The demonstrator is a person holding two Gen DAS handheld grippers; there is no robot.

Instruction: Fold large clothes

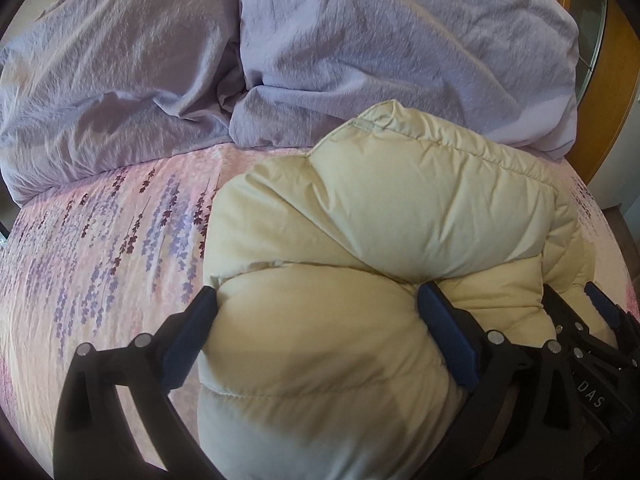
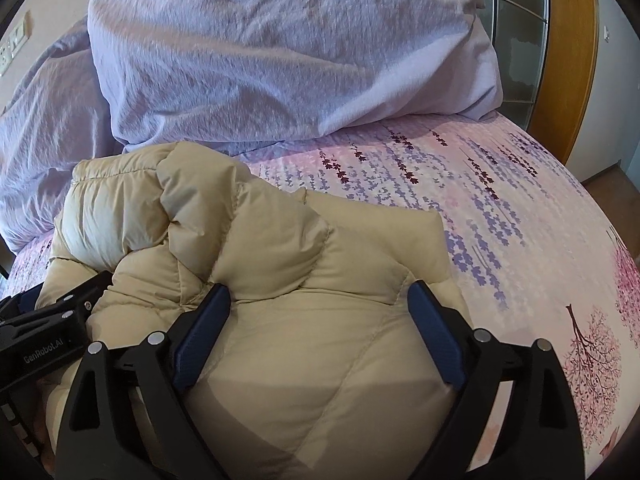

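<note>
Both my left gripper and right gripper have jaws spread wide, straddling the puffy beige jacket bunched at the bed's near edge, bare sheet either side.

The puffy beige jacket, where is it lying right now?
The jacket lies bunched on the flowered bedsheet, just in front of the lilac duvet, between both grippers' spread fingers.

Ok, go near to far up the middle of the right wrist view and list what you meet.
right gripper, its fingers spread around the jacket → beige puffer jacket → floral bedsheet → lilac duvet piled at the back.
</note>
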